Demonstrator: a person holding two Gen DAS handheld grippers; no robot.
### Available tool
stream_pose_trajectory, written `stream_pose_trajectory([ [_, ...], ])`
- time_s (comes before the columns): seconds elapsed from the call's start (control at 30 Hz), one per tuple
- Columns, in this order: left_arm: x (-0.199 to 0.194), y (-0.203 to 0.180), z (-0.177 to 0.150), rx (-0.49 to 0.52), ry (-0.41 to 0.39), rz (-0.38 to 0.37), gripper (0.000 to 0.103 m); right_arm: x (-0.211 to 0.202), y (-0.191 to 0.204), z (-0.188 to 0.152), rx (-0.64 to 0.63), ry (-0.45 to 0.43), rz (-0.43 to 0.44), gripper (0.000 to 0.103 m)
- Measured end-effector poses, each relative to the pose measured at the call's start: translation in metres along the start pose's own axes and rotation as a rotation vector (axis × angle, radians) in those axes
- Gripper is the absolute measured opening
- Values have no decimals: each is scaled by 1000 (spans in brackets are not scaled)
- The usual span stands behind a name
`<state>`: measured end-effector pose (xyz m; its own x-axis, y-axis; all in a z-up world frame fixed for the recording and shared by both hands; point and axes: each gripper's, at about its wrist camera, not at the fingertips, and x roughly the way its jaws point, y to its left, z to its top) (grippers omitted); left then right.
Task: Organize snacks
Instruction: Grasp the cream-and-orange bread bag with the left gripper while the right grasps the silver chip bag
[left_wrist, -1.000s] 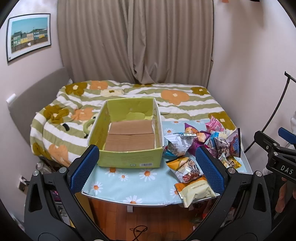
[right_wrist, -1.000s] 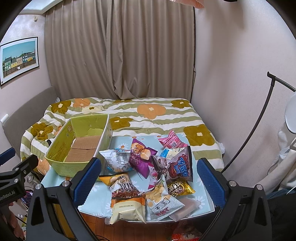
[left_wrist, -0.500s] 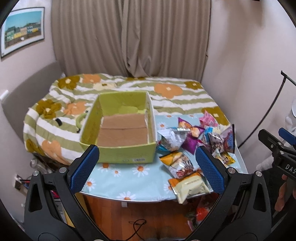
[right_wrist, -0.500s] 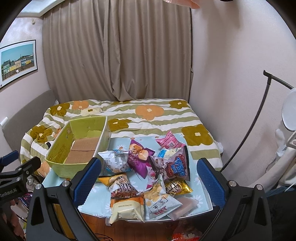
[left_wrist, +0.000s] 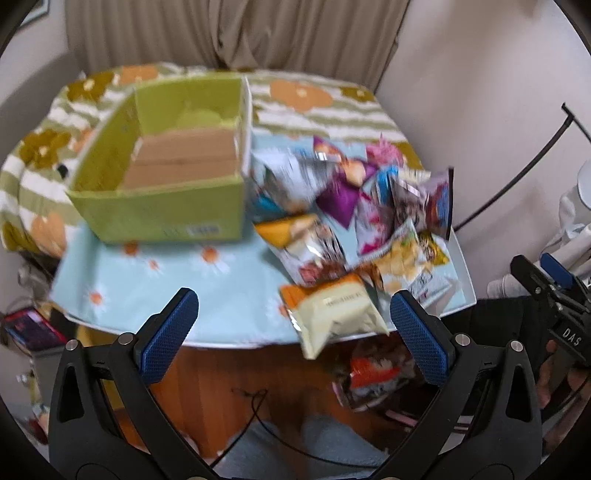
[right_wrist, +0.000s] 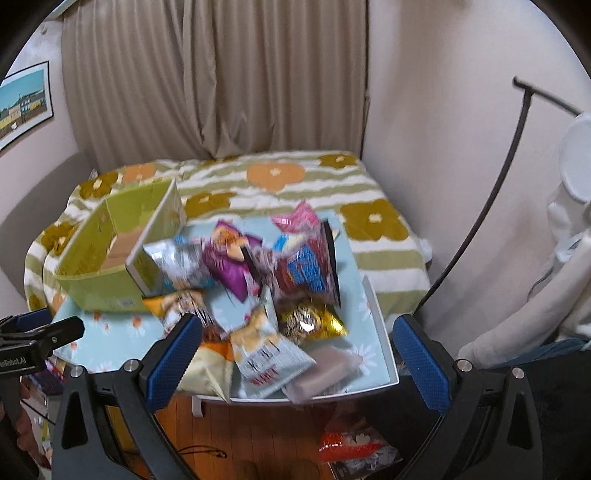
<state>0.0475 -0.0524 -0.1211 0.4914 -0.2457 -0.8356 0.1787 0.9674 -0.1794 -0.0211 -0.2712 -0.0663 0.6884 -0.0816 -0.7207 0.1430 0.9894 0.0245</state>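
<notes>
Left wrist view puts the left gripper (left_wrist: 293, 317) low over the near edge of the table (left_wrist: 229, 291), with its jaws spread wide and nothing between them or touching them. The cream packet (left_wrist: 334, 312) lies at about one o'clock from the midpoint of the fingers, just inside the right-hand blue pad (left_wrist: 417, 338), and hangs partly over the table edge; its long axis runs roughly from ten to four o'clock. The rest of the snack pile (left_wrist: 354, 206) lies beyond it at twelve to one o'clock, and the green box (left_wrist: 162, 210), empty as far as can be seen, sits at eleven o'clock, just beside the pile.

From the right wrist view, the right gripper (right_wrist: 293, 352) is also spread wide and holds nothing. The white chip packet (right_wrist: 271, 360) and the gold packet (right_wrist: 312, 323) lie at twelve o'clock between its fingers' lines, with the box far off at ten o'clock.

Both grippers seem about equally near the pile, but the left is the closer one to the box, so the cream packet looks like its natural first pick. A grip across the packet's short side would suit, and the overhang could let it slip to the floor, where a red packet (right_wrist: 351, 448) already lies.
</notes>
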Motion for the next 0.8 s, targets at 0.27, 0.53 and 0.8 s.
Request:
stream_pose_trajectory([
  [0.27,73,-27,-21,-131,123,-29,103,54,-21,-22,-96,107,162,103],
  [0.53,127,-42,-25,-201,178,-1,103,102,-19,-35,-229,175,285,100],
  [0.8,170,-47,-28,-230,216,37,103,133,-15,-36,-324,210,392,98],
])
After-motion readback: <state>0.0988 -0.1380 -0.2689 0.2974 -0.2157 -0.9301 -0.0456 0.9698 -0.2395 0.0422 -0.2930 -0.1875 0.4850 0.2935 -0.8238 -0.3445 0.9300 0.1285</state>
